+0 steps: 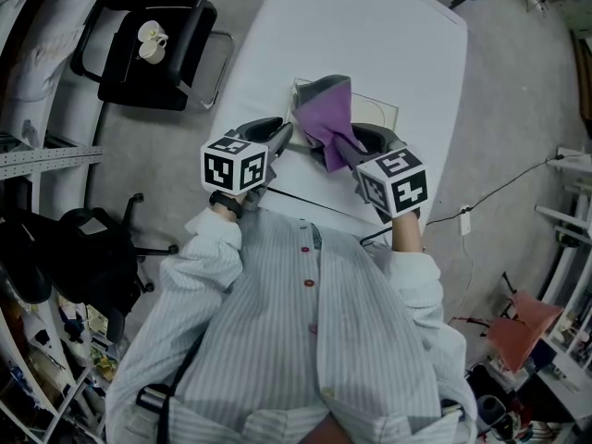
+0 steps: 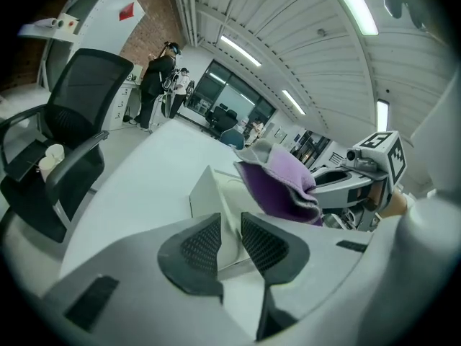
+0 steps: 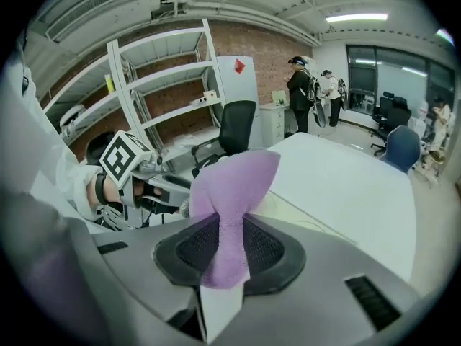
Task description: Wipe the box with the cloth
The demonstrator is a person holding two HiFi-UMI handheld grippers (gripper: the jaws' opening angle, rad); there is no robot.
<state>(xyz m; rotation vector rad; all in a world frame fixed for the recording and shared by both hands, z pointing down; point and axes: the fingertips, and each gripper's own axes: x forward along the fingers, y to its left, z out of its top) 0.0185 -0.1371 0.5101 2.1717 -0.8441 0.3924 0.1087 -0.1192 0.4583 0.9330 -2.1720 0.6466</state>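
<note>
A shallow white box lies on the white table. My left gripper is at the box's near left edge. In the left gripper view its jaws are closed on the box's thin wall. My right gripper is shut on a purple cloth, which stands bunched above the box's near side. In the right gripper view the cloth is pinched between the two pads and fans out above them. The left gripper view shows the cloth hanging over the box.
A black office chair holding a small white object stands left of the table, and another dark chair is nearer at the left. A cable runs over the floor at the right. People stand far off in the room.
</note>
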